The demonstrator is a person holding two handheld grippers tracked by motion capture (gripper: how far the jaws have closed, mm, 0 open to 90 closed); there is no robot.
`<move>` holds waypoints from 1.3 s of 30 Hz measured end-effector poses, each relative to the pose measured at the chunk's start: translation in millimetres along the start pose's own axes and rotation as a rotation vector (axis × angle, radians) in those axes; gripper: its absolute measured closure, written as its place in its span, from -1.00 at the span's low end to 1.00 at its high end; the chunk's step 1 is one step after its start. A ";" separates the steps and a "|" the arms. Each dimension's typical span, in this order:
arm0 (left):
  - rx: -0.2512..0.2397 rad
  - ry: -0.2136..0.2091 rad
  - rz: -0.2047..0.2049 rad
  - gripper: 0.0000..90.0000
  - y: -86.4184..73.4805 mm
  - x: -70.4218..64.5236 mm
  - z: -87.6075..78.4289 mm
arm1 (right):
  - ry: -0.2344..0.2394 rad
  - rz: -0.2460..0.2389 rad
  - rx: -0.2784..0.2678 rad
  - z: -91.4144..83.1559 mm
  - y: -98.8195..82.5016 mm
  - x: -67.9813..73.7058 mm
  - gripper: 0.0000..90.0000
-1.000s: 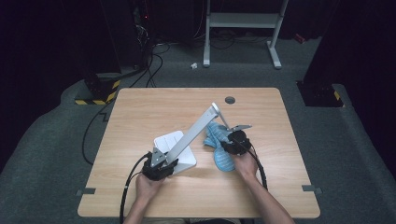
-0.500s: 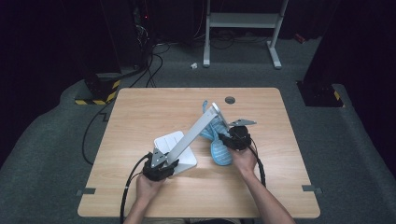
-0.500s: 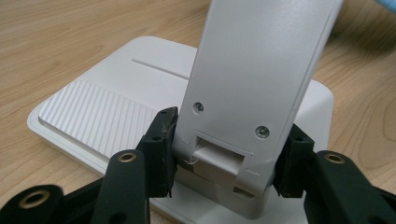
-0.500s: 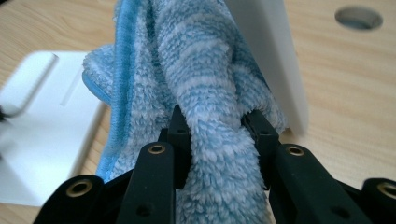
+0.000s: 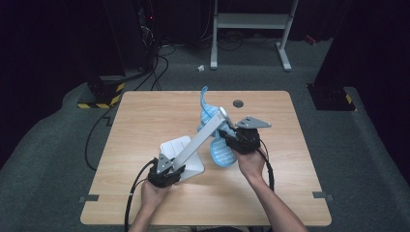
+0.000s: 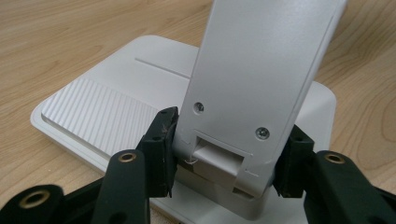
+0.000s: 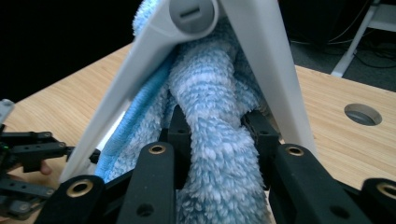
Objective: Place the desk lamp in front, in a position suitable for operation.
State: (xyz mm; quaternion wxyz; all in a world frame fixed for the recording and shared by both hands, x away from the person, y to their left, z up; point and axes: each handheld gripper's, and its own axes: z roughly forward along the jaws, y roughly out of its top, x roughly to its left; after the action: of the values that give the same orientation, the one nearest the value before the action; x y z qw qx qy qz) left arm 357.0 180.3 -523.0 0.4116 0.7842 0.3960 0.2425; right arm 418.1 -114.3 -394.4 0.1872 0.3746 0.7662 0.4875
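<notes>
left claw (image 6: 224,158) is clamped on the foot of the lamp arm (image 5: 200,140), pads pressing both sides just above the white base (image 5: 186,147), which sits flat on the surface (image 5: 145,121) at about 7 o'clock from the middle. the arm slants up toward 1 o'clock to its round hinge (image 7: 191,14). right claw (image 7: 217,135) is pinching a thick fold of blue towel (image 7: 215,154), its jaws having just been closing, fabric packed tight between the pads. the towel (image 5: 212,130) hangs bunched against and behind the lamp arm near the hinge, one end sticking up at 12 o'clock, the lower part drooping toward the surface beside the right hand (image 5: 251,164).
</notes>
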 end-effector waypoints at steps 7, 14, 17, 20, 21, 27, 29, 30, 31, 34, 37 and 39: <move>0.002 0.006 0.005 0.12 0.3 -0.8 0.2 | 0.019 0.064 -0.007 3.0 -8.8 -9.6 0.54; 0.002 0.006 0.002 0.12 0.2 -1.0 0.2 | -0.003 0.120 0.049 18.3 -26.6 -26.2 0.55; 0.002 0.005 0.003 0.12 0.2 -1.0 0.2 | -0.037 0.129 0.094 26.4 -38.1 -33.5 0.55; 0.002 0.006 0.002 0.12 0.2 -1.0 0.2 | -0.064 0.125 0.138 32.1 -48.1 -38.7 0.55; 0.002 0.005 0.002 0.12 0.2 -0.9 0.2 | -0.069 0.126 0.146 33.4 -50.5 -40.1 0.55; 0.000 0.005 0.001 0.12 0.1 -1.0 0.3 | -0.103 0.157 0.227 44.3 -69.1 -52.5 0.55; 0.000 0.005 0.001 0.12 0.1 -0.9 0.3 | -0.109 0.162 0.243 46.7 -73.7 -56.0 0.55; 0.000 0.005 0.001 0.12 0.1 -0.9 0.3 | -0.113 0.169 0.251 47.3 -75.7 -57.3 0.55; 0.000 0.005 0.001 0.12 0.1 -0.9 0.3 | -0.115 0.171 0.255 47.6 -77.3 -58.4 0.55; 0.001 0.003 -0.001 0.12 0.1 -0.6 0.2 | -0.115 0.171 0.253 45.5 -77.3 -58.8 0.55; 0.001 0.002 -0.003 0.12 0.1 -0.5 0.2 | -0.110 0.162 0.241 40.4 -72.5 -56.7 0.55; 0.001 0.002 -0.003 0.12 0.1 -0.5 0.2 | -0.099 0.155 0.225 35.9 -68.0 -53.8 0.55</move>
State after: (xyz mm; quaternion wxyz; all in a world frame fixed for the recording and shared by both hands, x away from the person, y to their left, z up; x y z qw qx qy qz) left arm 356.9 179.7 -523.1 0.4111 0.7835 0.3976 0.2427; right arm 449.8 -149.9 -475.3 0.1432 0.4750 0.7745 0.3924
